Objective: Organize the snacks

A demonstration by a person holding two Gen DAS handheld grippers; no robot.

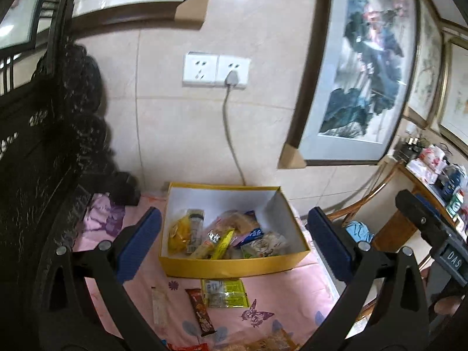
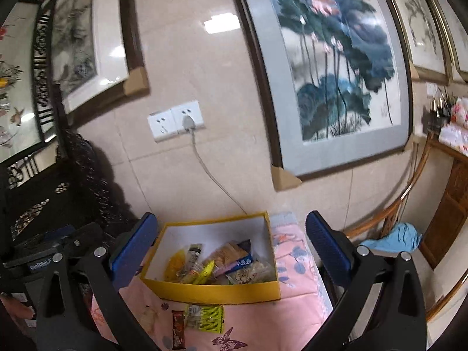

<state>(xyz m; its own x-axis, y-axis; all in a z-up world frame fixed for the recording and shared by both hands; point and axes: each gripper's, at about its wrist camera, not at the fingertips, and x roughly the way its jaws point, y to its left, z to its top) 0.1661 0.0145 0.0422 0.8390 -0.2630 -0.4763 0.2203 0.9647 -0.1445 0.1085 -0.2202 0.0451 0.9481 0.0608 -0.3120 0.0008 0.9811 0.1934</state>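
Blue ribbed pads line the fingers of both grippers, and each pair stands spread wide with nothing between them. The left gripper (image 1: 234,245) hangs above a pink cloth (image 1: 292,292) printed with purple butterflies, its fingers framing a yellow box (image 1: 228,267) with a white inside. The right gripper (image 2: 231,251) frames the same yellow box (image 2: 210,291) from a little further back and to the right; part of the other gripper's black body shows at the left edge of its view.

Inside the box lies a loose heap of snacks (image 1: 222,237): a yellow bag, a yellow-green stick pack, a blue-and-white wrapper and a pale printed pouch among them. On the cloth just in front of the box's near wall sits a green packet (image 1: 225,294), with a brown bar (image 1: 201,313) beside it on the left and a pale slim bar (image 1: 158,305) further left. More wrappers, one red and one orange-brown, peek in at the bottom edge of the left view.

Behind the box rises a tiled wall with a double white socket (image 1: 216,70); a grey plug and cable (image 1: 231,134) run down from it towards the box. Framed paintings (image 2: 336,64) with cardboard corner guards hang on either side, dark carved furniture (image 1: 44,152) stands at the left, and a bamboo chair (image 2: 389,225) holding blue cloth stands at the right.
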